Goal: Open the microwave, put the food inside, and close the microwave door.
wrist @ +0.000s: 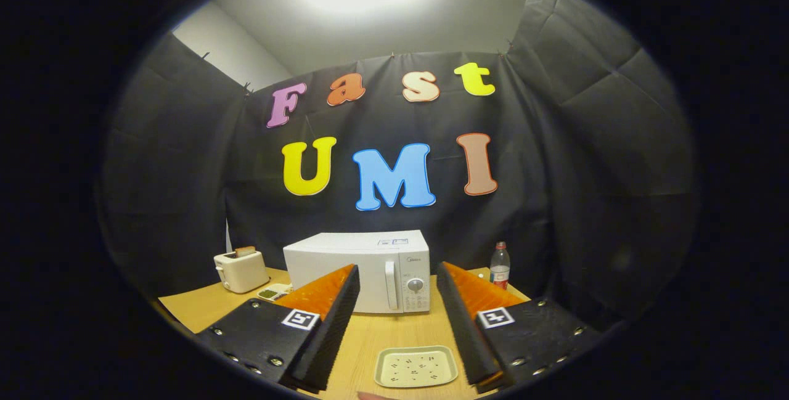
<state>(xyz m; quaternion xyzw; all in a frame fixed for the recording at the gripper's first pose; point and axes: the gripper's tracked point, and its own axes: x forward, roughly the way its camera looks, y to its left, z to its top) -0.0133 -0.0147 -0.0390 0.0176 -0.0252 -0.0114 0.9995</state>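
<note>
Holding your hand-held gripper [397,320] wide and empty, you face the shut microwave [360,269] beyond its fingers; the tray [416,367] lies on the surface [394,332] between them, nearer than the microwave.

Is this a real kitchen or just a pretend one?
Probably a pretend kitchen set up in a booth. A white microwave, a toaster and a small tray sit on a wooden table with black cloth hung behind. The open gripper hovers above the tray.
</note>
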